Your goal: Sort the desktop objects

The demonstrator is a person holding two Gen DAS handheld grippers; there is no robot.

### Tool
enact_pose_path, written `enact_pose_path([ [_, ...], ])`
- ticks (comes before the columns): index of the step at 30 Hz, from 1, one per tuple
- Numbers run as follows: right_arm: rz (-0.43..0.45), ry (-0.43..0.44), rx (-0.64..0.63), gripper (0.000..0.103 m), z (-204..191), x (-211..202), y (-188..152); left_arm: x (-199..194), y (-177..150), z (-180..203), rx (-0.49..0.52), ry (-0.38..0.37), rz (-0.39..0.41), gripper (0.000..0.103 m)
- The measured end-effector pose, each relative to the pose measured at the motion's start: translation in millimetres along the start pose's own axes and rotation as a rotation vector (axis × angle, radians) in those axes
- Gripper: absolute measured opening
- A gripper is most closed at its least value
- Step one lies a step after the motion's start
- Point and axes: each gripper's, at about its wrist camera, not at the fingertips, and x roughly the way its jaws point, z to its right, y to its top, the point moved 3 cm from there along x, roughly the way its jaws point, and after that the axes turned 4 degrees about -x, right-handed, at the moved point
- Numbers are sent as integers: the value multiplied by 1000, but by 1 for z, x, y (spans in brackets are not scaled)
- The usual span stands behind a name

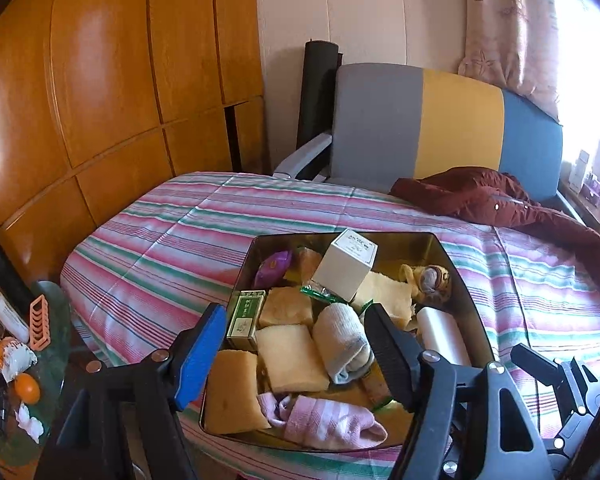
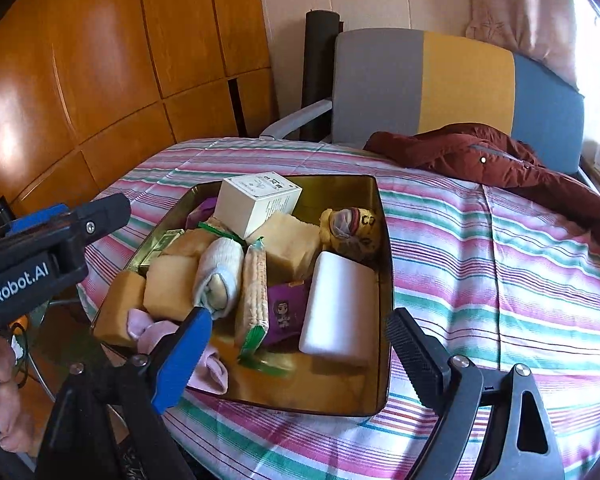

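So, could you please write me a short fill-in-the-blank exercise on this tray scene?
1. The gold metal tray rests on a ____ bedspread.
2. The white box sits toward the tray's ____ end.
3. The jacket by the chair is coloured ____.
4. Both the left gripper and right gripper are ____.

Missing: striped; far; maroon; open

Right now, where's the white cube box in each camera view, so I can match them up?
Left wrist: white cube box sits upper centre, at the gold tin's far end.
Right wrist: white cube box sits left of centre, also at the tin's far end.
Shared landmark: the rolled grey sock.
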Motion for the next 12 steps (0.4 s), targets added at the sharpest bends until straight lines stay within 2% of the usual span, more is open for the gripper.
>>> enact_pose_path([
  [3,-4,-3,-1,90,-1,2,-2,2,-1,-1,4,5,-2,63],
  [6,-7,-3,-2,90,-2,4,-3,4,-1,-4,2,13,2,59],
  [12,12,-13,10,90,2,1,-1,6,-2,-5,8,13,-7,59],
])
